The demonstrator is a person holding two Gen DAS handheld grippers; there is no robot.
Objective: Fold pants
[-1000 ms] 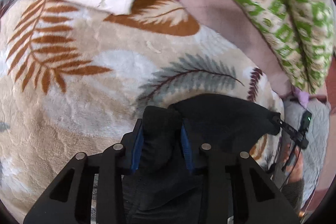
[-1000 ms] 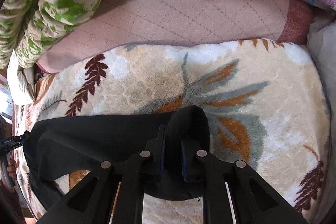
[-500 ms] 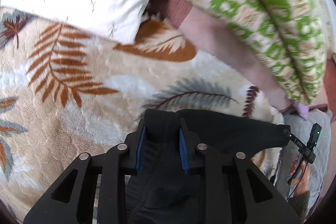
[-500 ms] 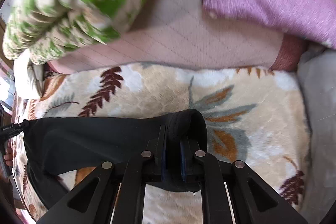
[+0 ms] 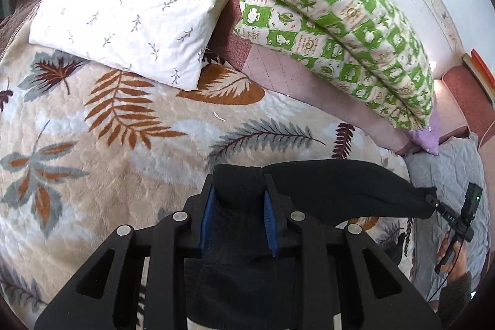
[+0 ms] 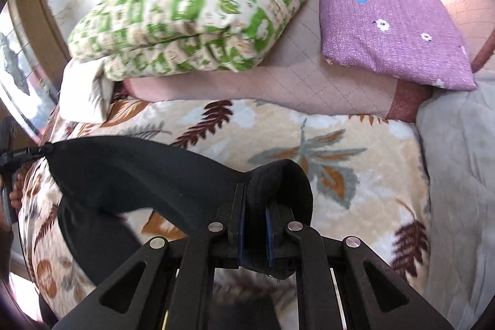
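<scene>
The black pants point(image 5: 334, 187) hang stretched between my two grippers above a leaf-patterned blanket point(image 5: 102, 163). My left gripper point(image 5: 238, 190) is shut on a thick bunch of the black cloth, which bulges between its blue pads. In the right wrist view my right gripper point(image 6: 255, 200) is shut on the other end of the pants point(image 6: 148, 175), with a fold curling over its fingertips. The taut edge of the cloth runs from each gripper to the other, which shows as a small black tip at the far right of the left view and the far left of the right view.
A white pillow point(image 5: 130, 2) with small sprigs lies at the back left, and a green-and-white folded quilt point(image 5: 337, 14) beside it. A purple flowered cushion point(image 6: 389, 30) sits at the back right on a pink quilted cover point(image 6: 309, 76). A grey blanket point(image 6: 458, 175) borders the right side.
Both grippers have risen and tipped up with the pants, so the pillows and wall now show. The cloth between them has lifted off the blanket and pulled straighter.
</scene>
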